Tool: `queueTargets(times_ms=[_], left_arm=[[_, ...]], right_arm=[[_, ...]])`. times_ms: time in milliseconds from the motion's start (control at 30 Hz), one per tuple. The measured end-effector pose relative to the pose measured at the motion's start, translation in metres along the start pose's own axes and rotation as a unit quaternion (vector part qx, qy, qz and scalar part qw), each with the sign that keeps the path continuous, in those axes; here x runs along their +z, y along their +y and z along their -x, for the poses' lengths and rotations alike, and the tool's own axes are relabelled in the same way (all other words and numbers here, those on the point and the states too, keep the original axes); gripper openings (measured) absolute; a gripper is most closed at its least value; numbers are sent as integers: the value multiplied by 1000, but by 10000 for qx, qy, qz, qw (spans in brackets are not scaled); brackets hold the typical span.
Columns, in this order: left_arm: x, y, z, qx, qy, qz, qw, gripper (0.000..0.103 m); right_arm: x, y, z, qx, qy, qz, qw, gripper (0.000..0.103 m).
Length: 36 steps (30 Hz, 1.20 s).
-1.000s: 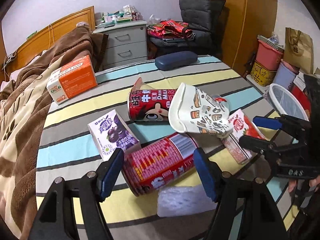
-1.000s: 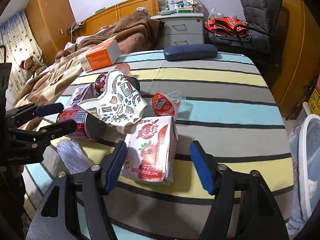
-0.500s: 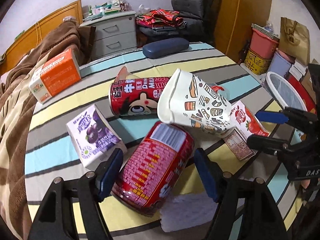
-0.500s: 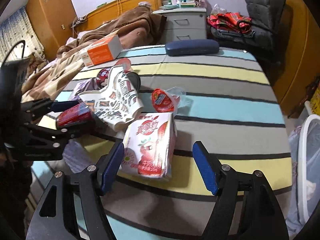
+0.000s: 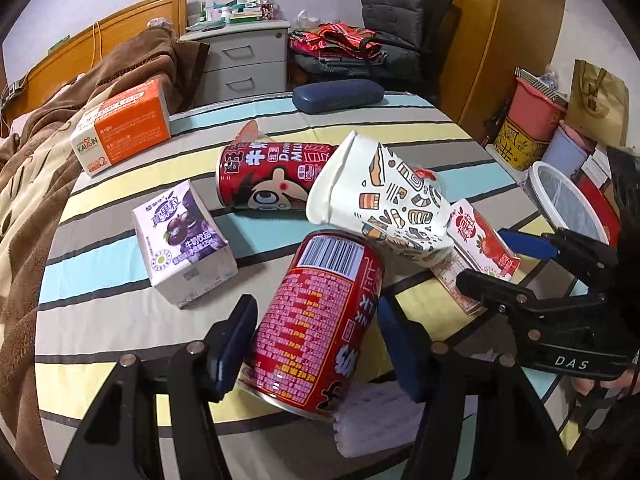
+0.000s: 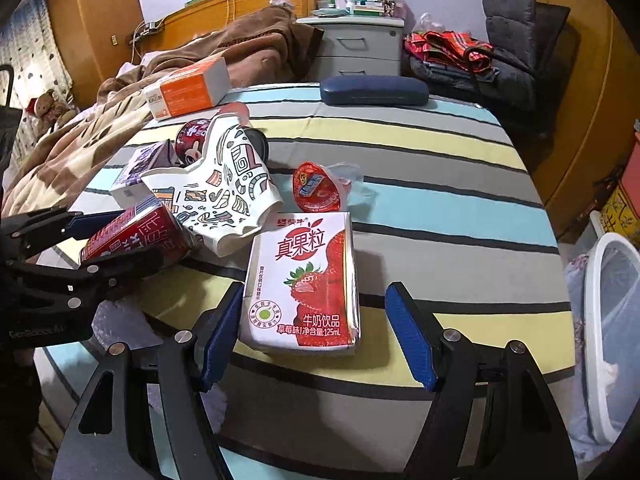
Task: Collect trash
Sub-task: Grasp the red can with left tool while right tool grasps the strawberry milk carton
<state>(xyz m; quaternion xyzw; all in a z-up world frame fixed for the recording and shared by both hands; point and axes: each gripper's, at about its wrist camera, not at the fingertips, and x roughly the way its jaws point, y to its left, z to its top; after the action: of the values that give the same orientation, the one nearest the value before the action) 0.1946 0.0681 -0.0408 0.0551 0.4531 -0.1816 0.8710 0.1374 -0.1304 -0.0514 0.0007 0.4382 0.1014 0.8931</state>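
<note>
striped tablecloth (image 6: 420, 184) beside bed (image 6: 80, 128)

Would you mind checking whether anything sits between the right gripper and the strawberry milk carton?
Nothing visible does. The right gripper is open, and the strawberry milk carton lies flat on the striped tablecloth directly ahead, its near end already between the fingers.

Cup (image 5: 384, 204) on can (image 5: 316, 336) (carton (image 6: 304, 284) to its right).
</note>
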Motion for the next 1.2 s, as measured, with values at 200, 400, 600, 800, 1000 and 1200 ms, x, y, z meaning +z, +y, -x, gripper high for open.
queueTargets(times_ms=[200,400,600,800,1000,1200], left_arm=[[1,-5,-14,99,148,-37,9998,70],[-1,-7,-11,92,70,2,9999,60],[-6,-9,-7,99,41,50,9999,59],[-11,-10,4,106,-69,187,9997,58],[-13,-13,19,166,-222,295,9992,56],[-19,-20,14,92,-94,307,9994,55]], right_arm=[[-3,-5,2,-54,-80,-91,9999,57],[-5,-11,5,11,-125,-194,9997,57],[-7,-14,10,50,-213,-264,9994,56],[-10,-20,18,75,-306,-333,9989,56],[-15,-29,28,84,-413,-490,9979,56],[-19,-37,36,73,-478,-556,9973,56]])
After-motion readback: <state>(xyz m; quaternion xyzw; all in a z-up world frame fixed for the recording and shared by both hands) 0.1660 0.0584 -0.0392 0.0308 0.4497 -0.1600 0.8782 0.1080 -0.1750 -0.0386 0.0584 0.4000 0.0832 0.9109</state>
